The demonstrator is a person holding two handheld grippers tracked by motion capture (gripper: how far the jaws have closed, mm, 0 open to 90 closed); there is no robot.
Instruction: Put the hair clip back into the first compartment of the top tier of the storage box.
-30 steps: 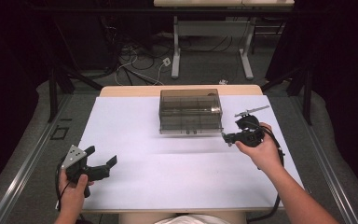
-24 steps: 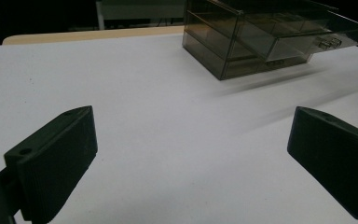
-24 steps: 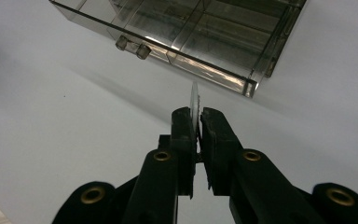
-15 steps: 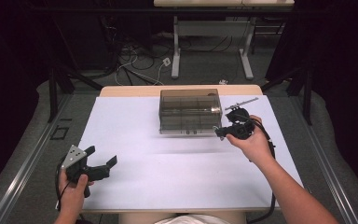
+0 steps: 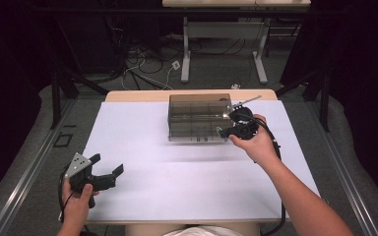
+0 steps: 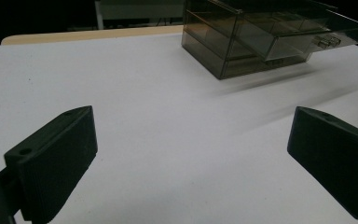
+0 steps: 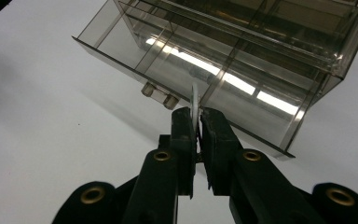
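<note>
Shifted since a second ago: right tongs (image 5: 226, 132) carried left and slightly up the desk (image 5: 142, 147), from a spot clear of the drawer box (image 5: 199, 118) to its right front corner. Left tongs (image 5: 106, 168) unmoved near the front left edge.

One smoky, see-through drawer box on the white desk top, toward the far middle. Two drawer levels visible; the lower drawer (image 7: 177, 60) pulled partly out, with two small knobs (image 7: 158, 95) on its front. Divider walls inside, compartments not countable with certainty.

Right tongs (image 7: 196, 122) pinched narrow on one thin, pale, flat disc-like piece (image 7: 195, 100), held on edge just at the open drawer's front lip. Cannot tell exactly what the piece is. One thin rod (image 5: 246, 101) sticking out past the right hand (image 5: 258, 145), toward the far right.

Left tongs (image 6: 191, 158) spread wide, holding nothing, hovering low above bare desk, well apart from the box (image 6: 261, 37). Left hand (image 5: 76, 204) wrapped round the handle; one grey three-cornered plate (image 5: 78, 163) on top.
</note>
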